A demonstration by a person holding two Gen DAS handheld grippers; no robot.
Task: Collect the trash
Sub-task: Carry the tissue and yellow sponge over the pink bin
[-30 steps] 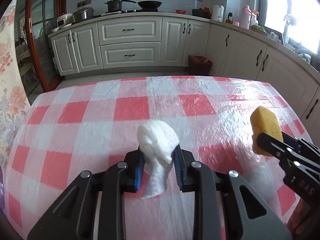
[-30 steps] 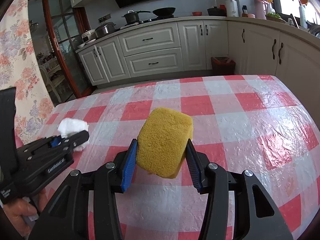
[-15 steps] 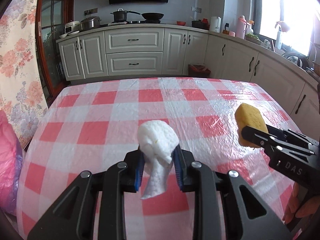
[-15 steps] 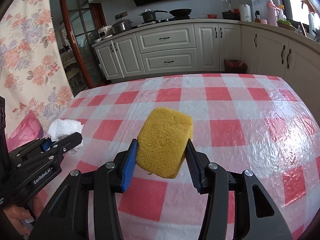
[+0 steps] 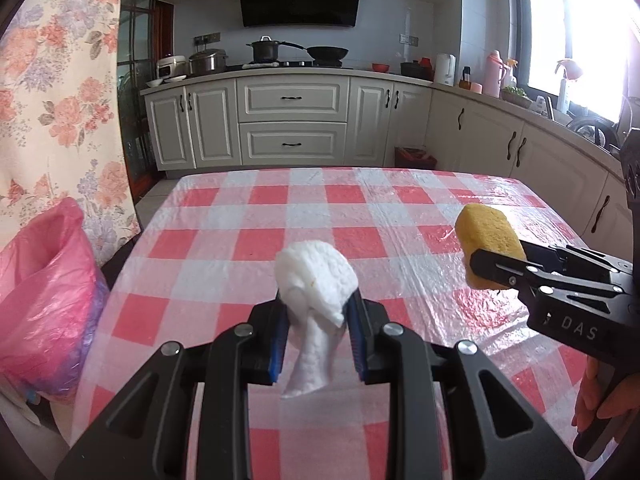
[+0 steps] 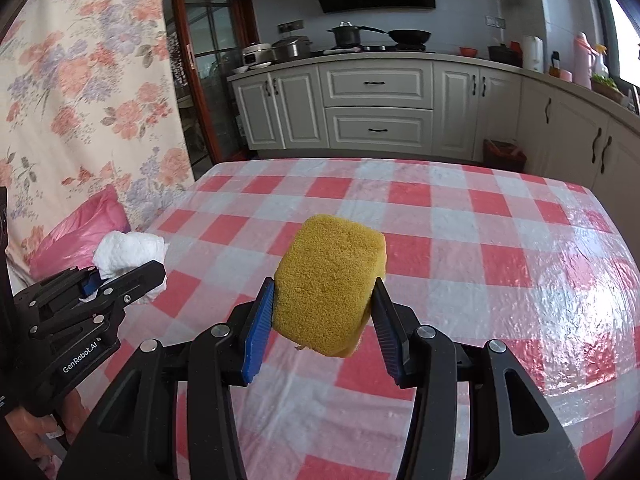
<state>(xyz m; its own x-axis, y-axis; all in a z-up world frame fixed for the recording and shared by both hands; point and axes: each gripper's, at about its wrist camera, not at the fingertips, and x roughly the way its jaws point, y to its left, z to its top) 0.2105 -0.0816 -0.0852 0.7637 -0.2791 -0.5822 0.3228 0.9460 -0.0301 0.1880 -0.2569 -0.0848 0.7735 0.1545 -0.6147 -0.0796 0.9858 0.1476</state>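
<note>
Two hand-held tools carry table scraps above a red-and-white checked tabletop (image 5: 256,240) in a home kitchen. The left tool (image 5: 316,320) is clamped tight on a crumpled white tissue (image 5: 316,276), whose loose tail hangs below the blue pads. The right tool (image 6: 324,316), its jaws part-way apart, squeezes a yellow sponge (image 6: 330,280) between them. Both loads hang clear of the cloth.

A pink bag (image 5: 44,292) sits off the tabletop's edge, to the left of the left tool and below its level; it looks the likely place for the trash. The step in hand appears to be the carry to that bag. Doing it well means holding both grips firm until each load is over the bag's mouth, and letting the tissue go first, since its tool is nearer. The sponge's tool should hang back, to the right, so the two do not collide.

Both tools point forward and downward across the tabletop, side by side, a hand (image 5: 600,396) visible under the right one.
</note>
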